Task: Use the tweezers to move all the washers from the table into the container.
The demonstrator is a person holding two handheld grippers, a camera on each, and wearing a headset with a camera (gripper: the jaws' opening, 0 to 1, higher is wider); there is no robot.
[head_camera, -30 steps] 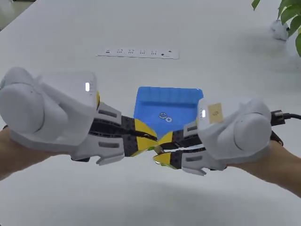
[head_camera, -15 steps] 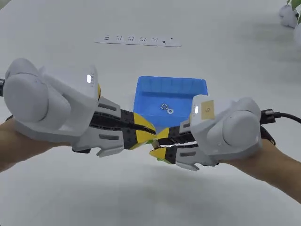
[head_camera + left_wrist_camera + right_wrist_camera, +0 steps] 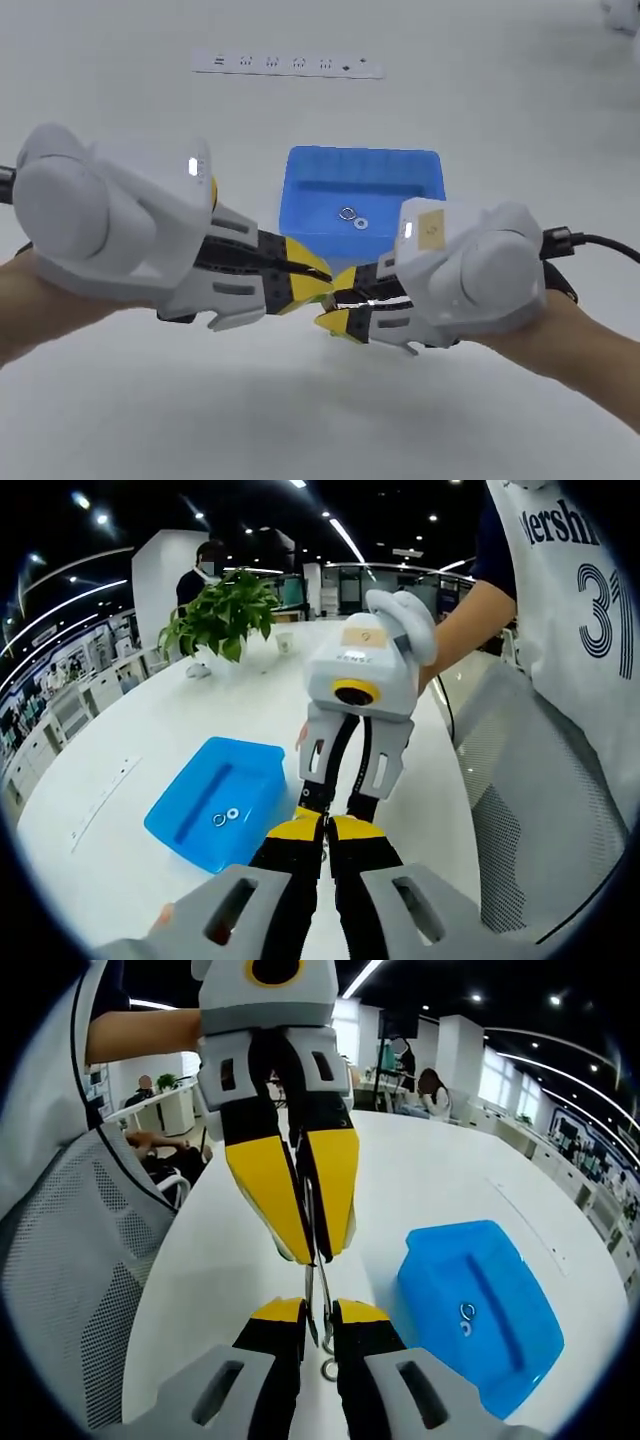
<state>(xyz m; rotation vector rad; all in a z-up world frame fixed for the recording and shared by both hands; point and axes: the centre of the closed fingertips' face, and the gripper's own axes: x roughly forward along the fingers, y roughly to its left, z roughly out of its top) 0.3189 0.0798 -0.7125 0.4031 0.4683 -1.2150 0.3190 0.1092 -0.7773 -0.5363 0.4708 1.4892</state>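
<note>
- Fingers of left gripper (image 3: 318, 1252): yellow tips pressed together on the tweezers (image 3: 316, 1290), clamping the upper part. No gap betw. tips beyond the thin metal.
- Fingers of right gripper (image 3: 322, 1312): drawn in to a slim slot w/ the tweezers' two arms running down it, one arm against each inner face, so also closed on the tweezers.
- Tweezers run from left gripper's tips straight into right gripper's slot; the 2 grippers meet tip to tip, left gripper (image 3: 322, 283) from the left, right gripper (image 3: 340, 305) from the right, in head view.
- Tweezer points end just above a loose washer (image 3: 328, 1370) lying flat on the white surface (image 3: 480, 100); can't tell if they touch it.
- Blue container (image 3: 310, 200) sits on the surface just beyond the grippers, open side up; in right gripper view it's off to the right, apart from the loose washer.
- Two washers in container (image 3: 347, 213), side by side on its floor near the middle.
- Power strip (image 3: 287, 65) lies well beyond the container, far side of the surface.
- Potted plant (image 3: 225, 610) at the far end of the surface in left gripper view.
</note>
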